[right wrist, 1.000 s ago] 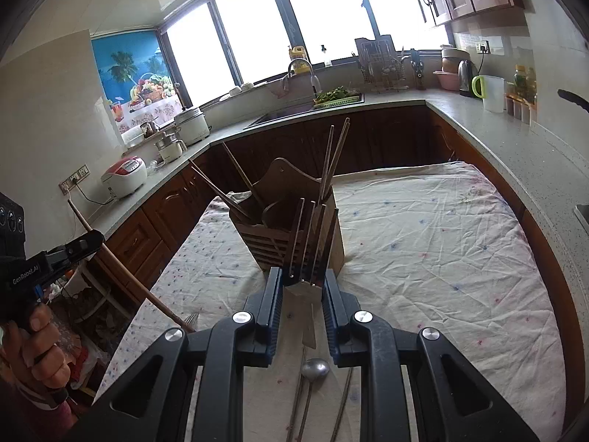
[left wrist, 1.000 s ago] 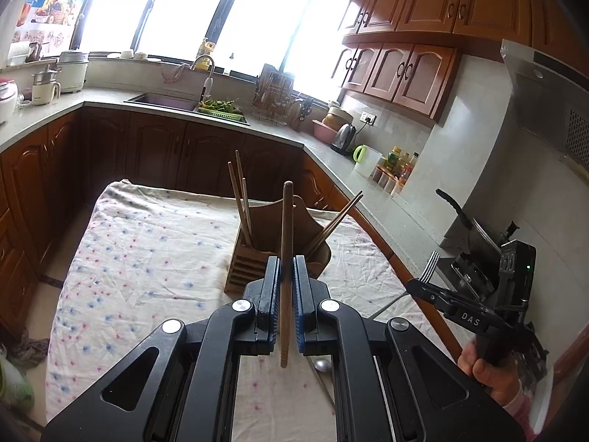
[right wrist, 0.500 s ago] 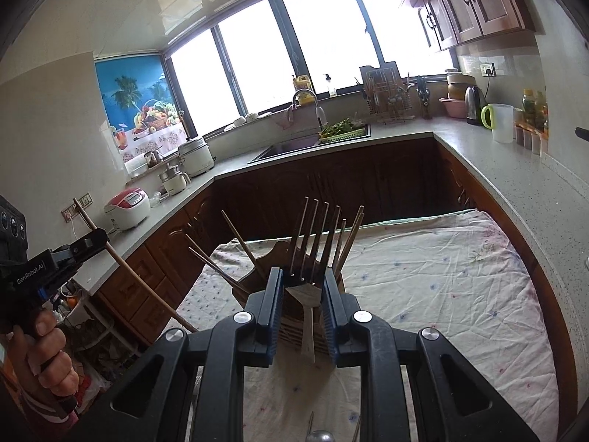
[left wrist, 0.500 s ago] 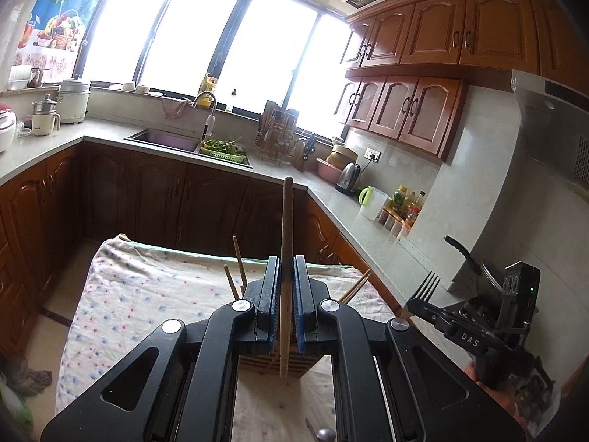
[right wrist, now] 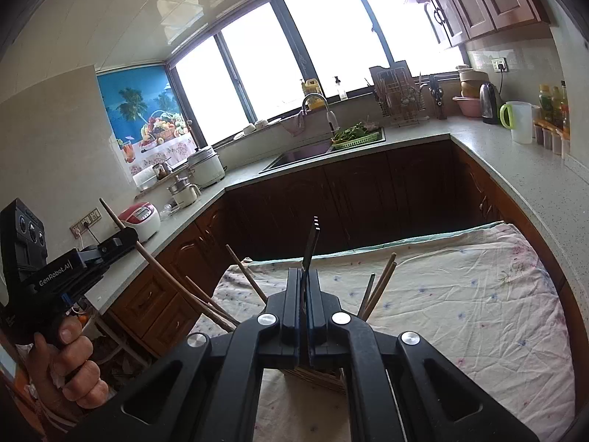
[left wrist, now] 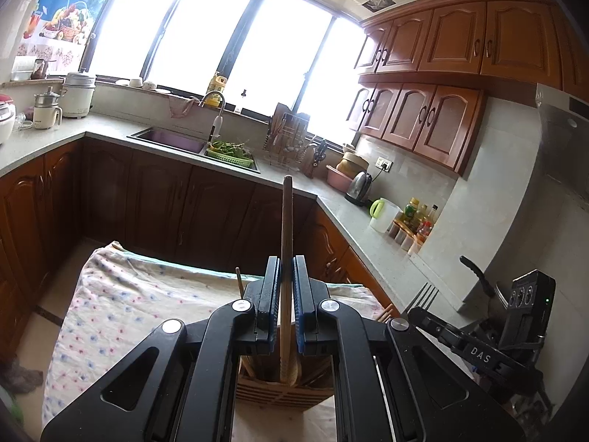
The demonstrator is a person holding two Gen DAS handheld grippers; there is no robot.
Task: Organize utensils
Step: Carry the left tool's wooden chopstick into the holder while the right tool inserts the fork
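Observation:
My left gripper [left wrist: 285, 283] is shut on a long wooden utensil [left wrist: 286, 228] held upright, its lower end reaching into the wooden utensil holder [left wrist: 279, 390] just below. My right gripper [right wrist: 303, 287] is shut on a metal fork [right wrist: 312, 243], seen edge-on with tines up, above the same holder [right wrist: 316, 375]. Several chopsticks [right wrist: 379, 283] stick out of the holder. The right gripper and fork tines show at the right of the left wrist view [left wrist: 423, 298]; the left gripper with its utensil shows at the left of the right wrist view [right wrist: 121, 239].
The holder stands on a table with a flowered cloth [right wrist: 460, 313]. Dark wooden cabinets and a counter with sink [left wrist: 169, 140], kettle [left wrist: 359, 191], jug and bottles ring the table. A rice cooker [right wrist: 141, 217] sits on the left counter.
Both grippers rose and tilted up, so the holder dropped low in both views. The fork turned from face-on to edge-on. The wooden utensil's lower end now sits in the holder.

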